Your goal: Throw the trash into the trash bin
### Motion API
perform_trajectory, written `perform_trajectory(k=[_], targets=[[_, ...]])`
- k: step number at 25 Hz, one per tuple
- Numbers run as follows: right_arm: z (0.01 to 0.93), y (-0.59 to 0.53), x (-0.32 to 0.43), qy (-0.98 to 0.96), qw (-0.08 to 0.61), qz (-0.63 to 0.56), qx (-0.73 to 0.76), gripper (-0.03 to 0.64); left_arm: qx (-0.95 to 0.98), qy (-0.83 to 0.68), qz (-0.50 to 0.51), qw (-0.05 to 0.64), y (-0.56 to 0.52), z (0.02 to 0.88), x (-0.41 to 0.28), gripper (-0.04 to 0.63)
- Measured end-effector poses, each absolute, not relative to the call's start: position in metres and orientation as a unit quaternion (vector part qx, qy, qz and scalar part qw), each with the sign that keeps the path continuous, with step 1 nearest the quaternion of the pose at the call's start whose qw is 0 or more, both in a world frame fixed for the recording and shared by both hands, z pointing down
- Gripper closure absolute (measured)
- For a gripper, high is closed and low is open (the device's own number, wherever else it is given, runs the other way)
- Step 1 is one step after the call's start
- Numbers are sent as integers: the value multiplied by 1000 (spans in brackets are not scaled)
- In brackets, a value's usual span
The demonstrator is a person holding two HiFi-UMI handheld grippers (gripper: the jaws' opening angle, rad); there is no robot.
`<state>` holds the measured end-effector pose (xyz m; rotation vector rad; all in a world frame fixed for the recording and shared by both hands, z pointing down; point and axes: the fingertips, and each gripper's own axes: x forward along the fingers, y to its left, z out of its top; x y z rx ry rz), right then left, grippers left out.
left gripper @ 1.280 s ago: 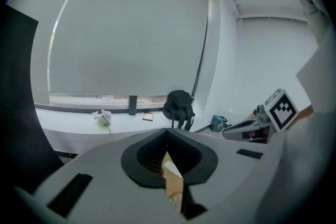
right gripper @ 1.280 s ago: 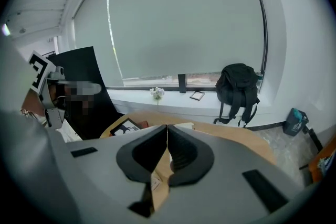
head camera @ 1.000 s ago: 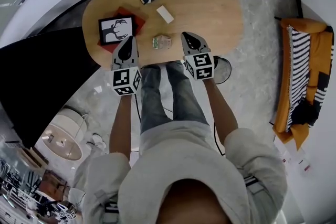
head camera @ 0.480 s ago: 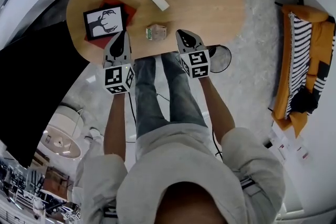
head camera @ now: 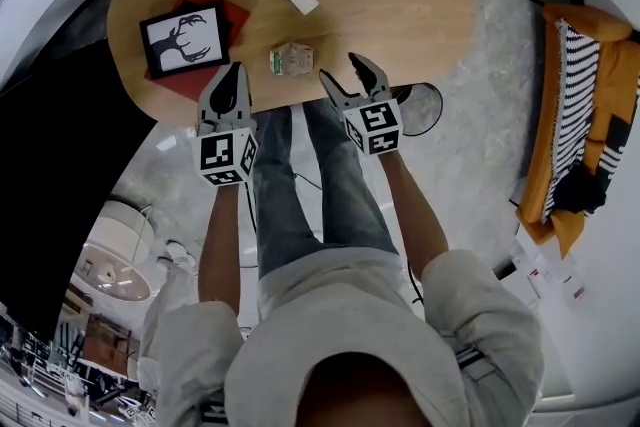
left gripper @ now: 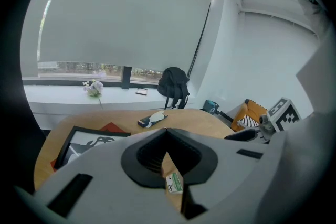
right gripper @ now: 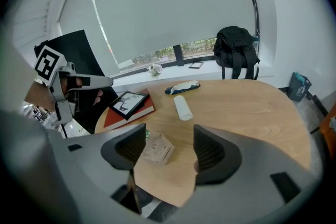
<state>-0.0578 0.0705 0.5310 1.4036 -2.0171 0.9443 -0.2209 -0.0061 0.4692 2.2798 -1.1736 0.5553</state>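
Fingers of the right gripper wide apart, just opened, nothing gripped, left gripper closed and empty, crumpled carton lying just beyond them near the table edge, farther a framed picture on a red book.

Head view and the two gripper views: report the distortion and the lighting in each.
Head view: strong fisheye, the table rim bows, light soft and even, no hard shadows. Left gripper view: black vignette all round, the blind glows pale without glare. Right gripper view: same vignette, the pale line down the blind curves, the crumpled carton is sharp.
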Motion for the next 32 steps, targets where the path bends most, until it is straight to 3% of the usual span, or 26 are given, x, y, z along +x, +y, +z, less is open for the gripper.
perform_trajectory(k=[3, 32], targets=[[544, 75, -57, -745, 266, 344, 505, 330, 840, -432, 205, 258, -3, 477, -219, 577], [663, -57, -73, -735, 363, 340, 460, 339, 826, -444, 211, 277, 7, 495, -234, 577]])
